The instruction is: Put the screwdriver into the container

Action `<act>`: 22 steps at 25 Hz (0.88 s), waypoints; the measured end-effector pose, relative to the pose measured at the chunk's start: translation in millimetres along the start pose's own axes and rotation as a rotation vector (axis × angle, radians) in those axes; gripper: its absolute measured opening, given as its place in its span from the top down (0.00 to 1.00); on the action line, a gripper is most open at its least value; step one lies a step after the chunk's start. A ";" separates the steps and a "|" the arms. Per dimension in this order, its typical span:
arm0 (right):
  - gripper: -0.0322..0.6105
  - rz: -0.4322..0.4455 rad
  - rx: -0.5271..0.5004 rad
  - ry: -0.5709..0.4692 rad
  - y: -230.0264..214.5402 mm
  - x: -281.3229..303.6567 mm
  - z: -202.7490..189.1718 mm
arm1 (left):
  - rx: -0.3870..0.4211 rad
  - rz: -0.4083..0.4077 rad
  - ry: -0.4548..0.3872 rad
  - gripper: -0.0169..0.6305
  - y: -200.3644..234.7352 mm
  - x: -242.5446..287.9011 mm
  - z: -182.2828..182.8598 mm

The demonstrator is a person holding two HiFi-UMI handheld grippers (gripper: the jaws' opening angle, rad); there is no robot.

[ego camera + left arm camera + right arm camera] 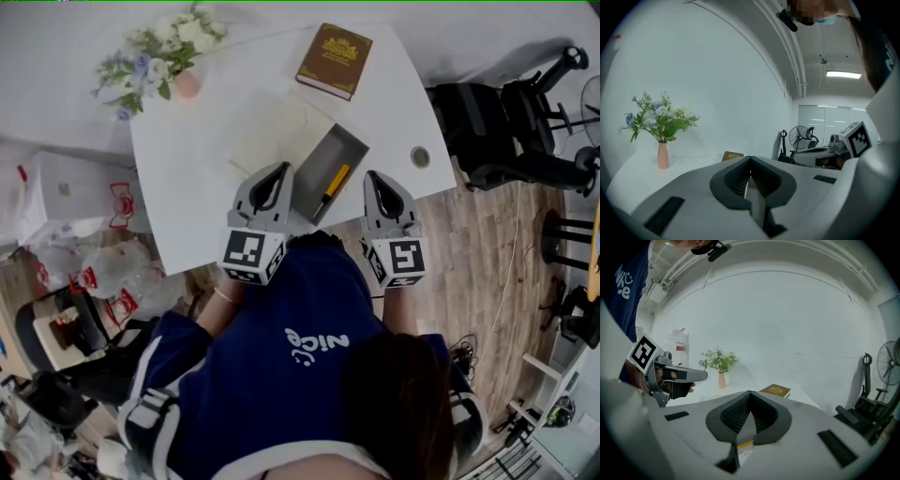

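Dark blue shirt (281, 375) of the person fills the bottom of the head view, closest to the lens. Just beyond it the left gripper (278, 170) is held over the near edge of the white table (197, 197). Its jaws are pressed together tip to tip with nothing between them, as its own view shows. Its nose lies just left of the container (345, 145), at that grey tray's near end. The right gripper (374, 177) likewise has its jaws meeting at the tips on nothing. It sits just right of the container's near end, so the tray lies between the two. Inside the container, along its length and toward its near end, rests the screwdriver (331, 189), with the yellow handle farther in and the dark part nearer the person. Just beside the container on its left is a white sheet or pad (277, 131); which, I cannot tell. Beyond the container's far end lies a brown book (335, 60). Well left of the container stands a pink vase (187, 84) of pale flowers. Right of the container a round grommet (420, 157) sits in the tabletop, and farther right a black office chair (506, 122) stands on the wood floor (487, 244)
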State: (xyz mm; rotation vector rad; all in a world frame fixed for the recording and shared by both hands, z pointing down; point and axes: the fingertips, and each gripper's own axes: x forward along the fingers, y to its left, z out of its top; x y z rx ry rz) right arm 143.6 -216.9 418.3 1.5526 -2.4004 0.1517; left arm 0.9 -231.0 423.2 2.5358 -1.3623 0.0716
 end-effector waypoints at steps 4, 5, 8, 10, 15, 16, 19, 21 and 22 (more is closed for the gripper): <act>0.92 0.005 -0.015 0.010 -1.8 0.7 -2.6 | 0.003 0.014 -0.004 0.95 0.4 -2.0 0.4; 0.92 0.009 -0.020 0.011 -1.4 1.0 -2.7 | 0.004 0.018 -0.003 0.95 0.8 -2.4 0.1; 0.92 0.020 -0.037 0.014 -0.4 1.9 -3.8 | 0.003 0.028 0.002 0.95 1.4 -2.3 -2.3; 0.92 0.020 -0.034 0.012 -2.1 1.6 -4.9 | 0.004 0.029 0.003 0.95 0.4 -1.3 -3.3; 0.92 0.019 -0.023 0.004 -8.4 1.2 -7.0 | 0.005 0.024 0.009 0.95 -3.9 2.1 -3.2; 0.92 0.021 -0.023 0.003 -9.4 1.2 -7.3 | 0.005 0.023 0.010 0.95 -4.8 2.8 -3.1; 0.92 0.027 -0.024 0.001 -10.9 1.4 -7.5 | 0.012 0.021 0.009 0.95 -6.9 4.5 -3.3; 0.92 0.029 -0.029 0.000 -11.1 2.3 -7.5 | 0.016 0.020 0.009 0.95 -7.4 5.7 -3.3; 0.92 0.030 -0.031 -0.001 -11.2 2.9 -7.5 | 0.017 0.020 0.009 0.95 -7.6 6.3 -3.3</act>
